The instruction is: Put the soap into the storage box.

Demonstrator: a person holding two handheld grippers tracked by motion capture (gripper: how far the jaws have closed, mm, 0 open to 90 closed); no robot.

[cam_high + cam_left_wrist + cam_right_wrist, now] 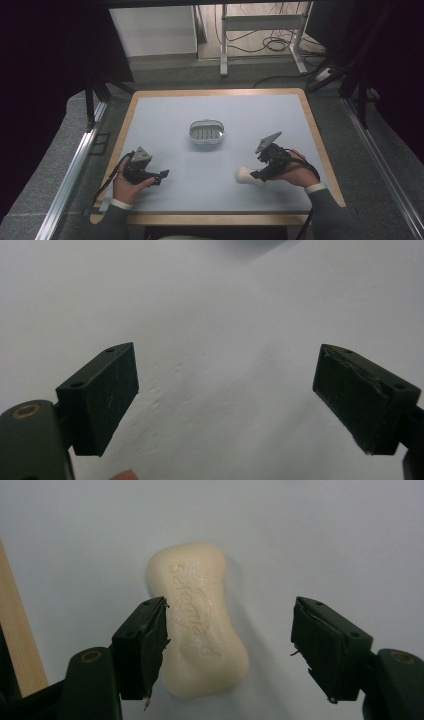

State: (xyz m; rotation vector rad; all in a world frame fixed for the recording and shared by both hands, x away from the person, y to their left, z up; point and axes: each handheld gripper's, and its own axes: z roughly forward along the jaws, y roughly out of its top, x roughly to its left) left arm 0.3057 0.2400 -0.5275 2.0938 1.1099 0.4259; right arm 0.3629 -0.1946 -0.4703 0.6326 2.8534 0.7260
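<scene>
Right gripper view: your right gripper (227, 650) is spread wide around the soap (197, 620), which lies flat on the table (325, 540). Centre it before squeezing; it looks slippery. Left gripper (225, 395) gapes, empty.

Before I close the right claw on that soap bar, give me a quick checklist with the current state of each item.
1. Right claw open wide enough for the soap bar: ok, jaws stand apart on either side.
2. Soap centred between the jaws: not ok, it sits close to one jaw, with a wide gap to the other.
3. Soap lying flat on the table: ok, embossed face up.
4. Left claw clear of the work: ok, open over bare table, holding nothing.
5. Soap dish free to receive: ok, appears empty at mid-table.
6. Jaws low enough to grip the soap's sides: cannot tell.
</scene>
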